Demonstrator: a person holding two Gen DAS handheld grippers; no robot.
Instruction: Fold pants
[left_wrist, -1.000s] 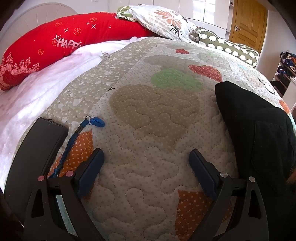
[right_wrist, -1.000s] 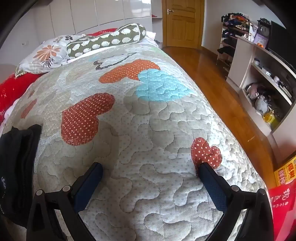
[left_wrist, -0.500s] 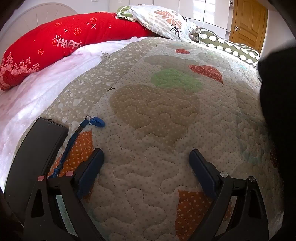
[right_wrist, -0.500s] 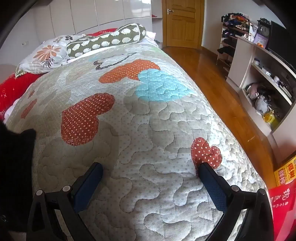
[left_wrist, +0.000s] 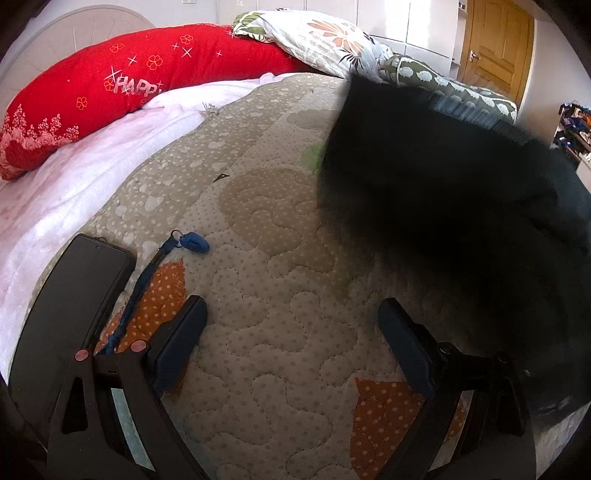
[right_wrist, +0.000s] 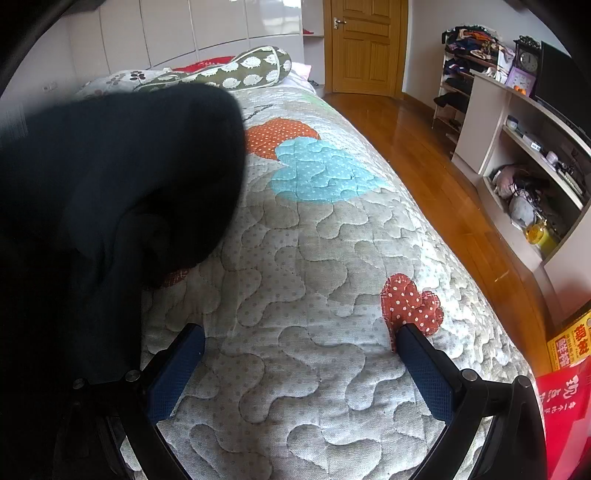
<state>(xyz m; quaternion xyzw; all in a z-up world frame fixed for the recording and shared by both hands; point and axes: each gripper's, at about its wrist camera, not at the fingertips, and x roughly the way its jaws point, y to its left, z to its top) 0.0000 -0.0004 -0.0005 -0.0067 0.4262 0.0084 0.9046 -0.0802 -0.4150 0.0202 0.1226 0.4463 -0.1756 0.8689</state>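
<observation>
The black pants (left_wrist: 461, 206) are a blurred dark mass over the quilted bed, filling the right half of the left wrist view. They also fill the left part of the right wrist view (right_wrist: 110, 177). My left gripper (left_wrist: 291, 325) is open and empty, low over the quilt (left_wrist: 258, 295), with the pants just right of its right finger. My right gripper (right_wrist: 303, 347) is open and empty over the quilt (right_wrist: 314, 258), with the pants beside its left finger.
A black phone (left_wrist: 74, 295) and a blue strap with a tag (left_wrist: 192, 242) lie at my left gripper's left. Red (left_wrist: 147, 77), floral (left_wrist: 325, 40) and green (right_wrist: 236, 68) pillows line the bed head. Wooden floor (right_wrist: 443, 184) and shelves (right_wrist: 524, 155) lie to the right.
The black pants, folded flat between the grippers a second ago, were lifted and now sweep across both views, blurred and spread much wider. Neither gripper has moved.
</observation>
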